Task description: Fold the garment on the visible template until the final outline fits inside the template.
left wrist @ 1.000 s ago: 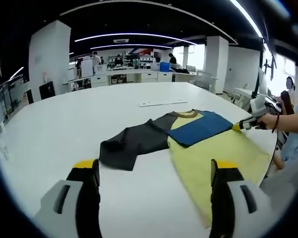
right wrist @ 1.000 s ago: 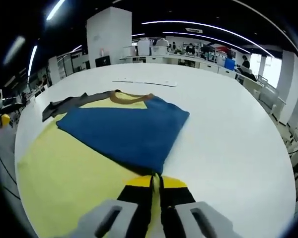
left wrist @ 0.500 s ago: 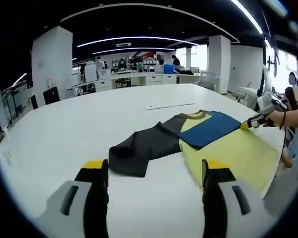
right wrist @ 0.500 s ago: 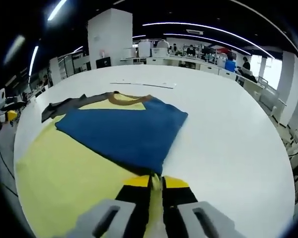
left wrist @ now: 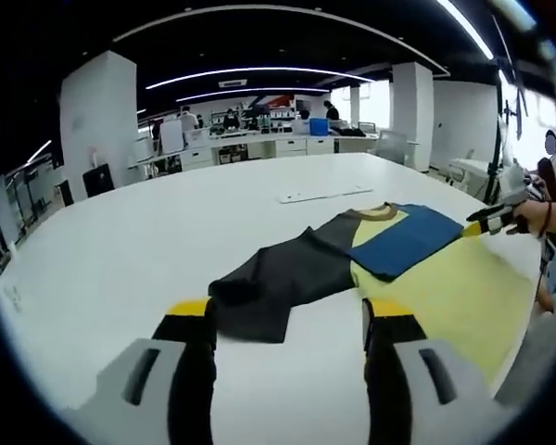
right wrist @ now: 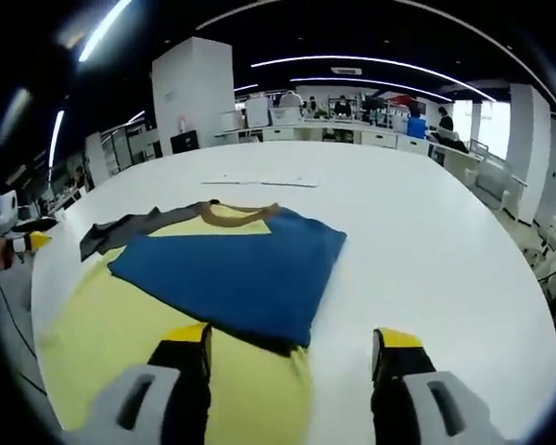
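My left gripper [left wrist: 287, 320] is spread wide with nothing between its yellow-tipped jaws, hovering over the white table [left wrist: 167, 232] just short of the dark grey sleeve [left wrist: 269, 283] of the garment. That sleeve lies flat, stretched out from the body of the shirt toward me.

My right gripper [right wrist: 292, 348] is likewise wide apart and holds nothing. Its jaws straddle the near edge of the yellow shirt body [right wrist: 111, 343], with the corner of the folded blue sleeve [right wrist: 232, 273] just ahead between them. In the left gripper view I can see this same gripper at the far right, held in my hand [left wrist: 547, 215], its yellow tip beside the blue panel's corner.

The garment [left wrist: 417, 278] is a yellow T-shirt with a brown collar [right wrist: 238, 211], spread on the white table. The blue sleeve is folded inward across the chest, lying on top of the yellow. The grey sleeve is not yet folded.

Beyond the collar, well apart from the shirt, a thin white strip [right wrist: 259, 182] lies flat on the table. Desks and people are at the back of the room.
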{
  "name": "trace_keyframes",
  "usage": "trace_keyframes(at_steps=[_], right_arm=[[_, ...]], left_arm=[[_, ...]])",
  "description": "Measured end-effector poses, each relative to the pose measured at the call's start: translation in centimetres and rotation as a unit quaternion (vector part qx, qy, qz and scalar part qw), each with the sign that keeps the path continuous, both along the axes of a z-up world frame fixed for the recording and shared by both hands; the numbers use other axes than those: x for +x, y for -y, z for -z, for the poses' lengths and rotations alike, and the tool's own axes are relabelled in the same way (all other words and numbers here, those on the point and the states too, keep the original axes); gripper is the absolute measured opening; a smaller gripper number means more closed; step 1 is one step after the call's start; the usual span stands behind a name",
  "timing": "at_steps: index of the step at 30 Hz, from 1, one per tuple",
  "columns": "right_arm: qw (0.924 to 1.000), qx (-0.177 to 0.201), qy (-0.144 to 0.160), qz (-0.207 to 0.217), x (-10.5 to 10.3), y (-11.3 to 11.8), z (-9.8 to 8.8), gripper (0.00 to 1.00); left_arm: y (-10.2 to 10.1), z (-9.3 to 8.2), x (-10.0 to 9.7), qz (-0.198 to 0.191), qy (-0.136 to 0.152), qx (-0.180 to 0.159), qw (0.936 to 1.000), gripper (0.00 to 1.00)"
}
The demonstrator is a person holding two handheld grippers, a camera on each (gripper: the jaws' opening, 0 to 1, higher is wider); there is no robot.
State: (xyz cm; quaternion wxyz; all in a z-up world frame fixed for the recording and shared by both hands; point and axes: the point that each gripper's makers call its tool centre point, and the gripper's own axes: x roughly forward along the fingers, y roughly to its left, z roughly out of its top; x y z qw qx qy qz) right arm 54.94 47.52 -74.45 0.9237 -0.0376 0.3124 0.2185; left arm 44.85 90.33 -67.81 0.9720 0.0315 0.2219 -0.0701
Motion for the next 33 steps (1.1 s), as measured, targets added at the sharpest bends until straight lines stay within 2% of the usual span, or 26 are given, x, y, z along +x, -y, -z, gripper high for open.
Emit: trace_keyframes(at_steps=[5,8,10,13,17,24,30,33], right_arm=[[0.9998,0.007,0.01,-0.017,-0.5,-0.7,-1.5,0.92],[0.9994,0.024,0.014,-0.022,-0.8,-1.2,-2.7,0.97],[0.9988,0.042,0.013,-0.02,-1.0,-1.6,-3.6,0.99],[0.998,0.058,0.015,-0.022,-1.3,-2.2,-4.7,0.99],[0.997,0.061,0.021,-0.043,-2.2,-3.4,-6.1,1.0],[0.9951,0.061,0.023,-0.074,-3.6,-4.7,-7.8,1.0],[0.9952,0.051,0.023,-0.08,-4.5,-4.7,-8.3,1.0],[0.9945,0.054,0.022,-0.087,-5.3,-5.0,-8.8,1.0]], left_arm=[[0.0,1.3,1.1,-0.003,-0.012,-0.002,0.9999,0.55],[-0.1,2.4,1.4,-0.008,-0.024,0.003,0.9997,0.52],[-0.3,3.2,1.6,-0.009,-0.032,0.019,0.9993,0.49],[-0.3,4.3,1.7,-0.004,-0.049,0.044,0.9978,0.44],[-0.5,5.6,2.3,0.003,-0.054,0.067,0.9963,0.39],[-0.9,6.7,3.3,0.003,-0.057,0.067,0.9962,0.34],[-0.8,7.7,4.3,0.009,-0.064,0.077,0.9949,0.31],[-0.5,8.1,4.5,0.013,-0.073,0.071,0.9948,0.23]])
